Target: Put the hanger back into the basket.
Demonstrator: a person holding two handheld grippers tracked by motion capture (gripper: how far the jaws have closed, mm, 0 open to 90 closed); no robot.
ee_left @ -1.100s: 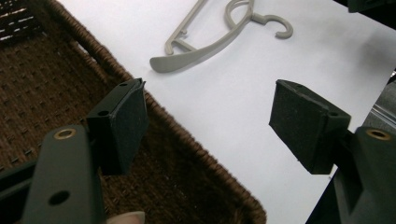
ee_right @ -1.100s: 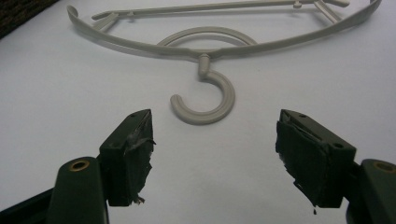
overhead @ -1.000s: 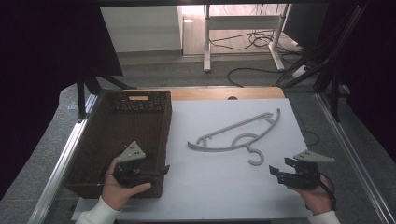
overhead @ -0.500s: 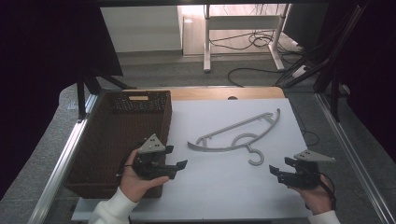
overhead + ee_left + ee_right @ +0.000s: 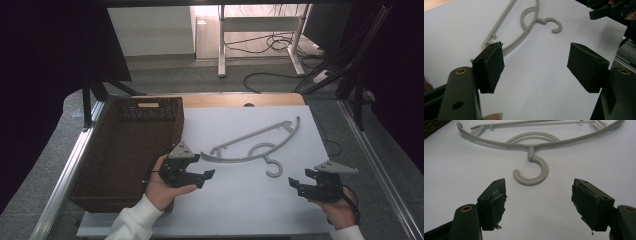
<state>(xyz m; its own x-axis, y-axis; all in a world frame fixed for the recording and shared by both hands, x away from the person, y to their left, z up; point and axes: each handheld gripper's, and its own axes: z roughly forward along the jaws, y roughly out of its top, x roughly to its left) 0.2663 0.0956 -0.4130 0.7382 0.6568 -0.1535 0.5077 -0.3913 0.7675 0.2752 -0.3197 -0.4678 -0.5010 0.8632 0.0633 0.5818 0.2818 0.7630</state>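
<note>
Now | left gripper (image 5: 209, 176) wide open, empty | hanger (image 5: 250, 147) just beyond

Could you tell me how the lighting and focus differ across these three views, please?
High view: evenly lit white sheet, dark surroundings, bright glare beyond the table. Left gripper view: hanger sharp, near jaws slightly soft. Right gripper view: hanger hook crisp, faint soft shadows.
</note>
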